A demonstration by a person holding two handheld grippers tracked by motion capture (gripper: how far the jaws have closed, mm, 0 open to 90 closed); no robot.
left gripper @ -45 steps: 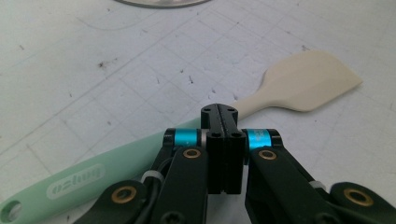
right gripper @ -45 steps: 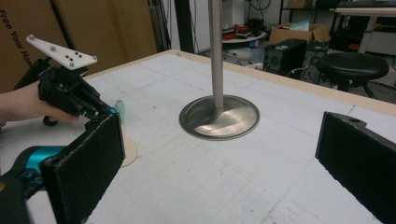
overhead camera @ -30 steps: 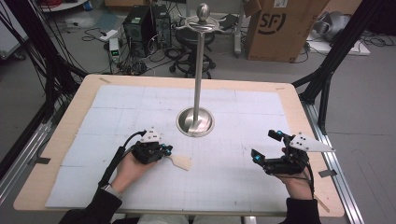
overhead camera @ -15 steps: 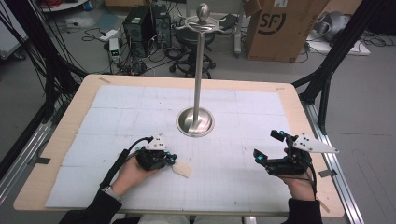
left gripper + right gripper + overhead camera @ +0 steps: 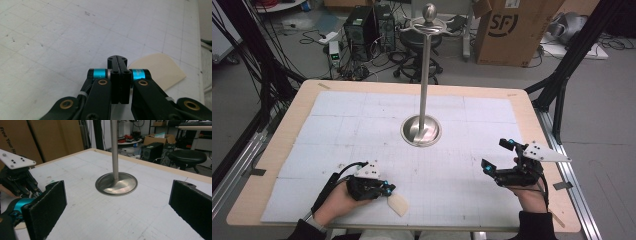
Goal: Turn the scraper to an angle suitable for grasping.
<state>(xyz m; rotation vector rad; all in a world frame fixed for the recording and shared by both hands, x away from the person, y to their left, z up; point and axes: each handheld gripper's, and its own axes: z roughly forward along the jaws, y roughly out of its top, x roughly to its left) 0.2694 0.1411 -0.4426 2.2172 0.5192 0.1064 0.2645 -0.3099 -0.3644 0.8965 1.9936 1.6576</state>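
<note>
A thin beige flat piece (image 5: pixel 398 204) lies on the white gridded mat near the front edge. My left gripper (image 5: pixel 385 190) is right beside it, lying low on the mat. In the left gripper view its jaws (image 5: pixel 117 59) are pressed flush together with nothing visible between them. The beige piece (image 5: pixel 160 70) lies against their right side, partly hidden behind the right finger. My right gripper (image 5: pixel 497 155) rests at the front right, open. In the right gripper view its wide-apart pads (image 5: pixel 120 207) frame a metal stand's round base (image 5: pixel 116 183).
The metal stand (image 5: pixel 421 131) rises from the middle of the mat, its pole ending in a knob (image 5: pixel 429 11). The wooden table edge (image 5: pixel 532 125) frames the mat. Cardboard box (image 5: pixel 512 30), stool, computers and cables stand on the floor beyond.
My left hand has slid toward the near edge of the table, and the beige piece has shifted the same way with it. The right gripper has stayed put.
</note>
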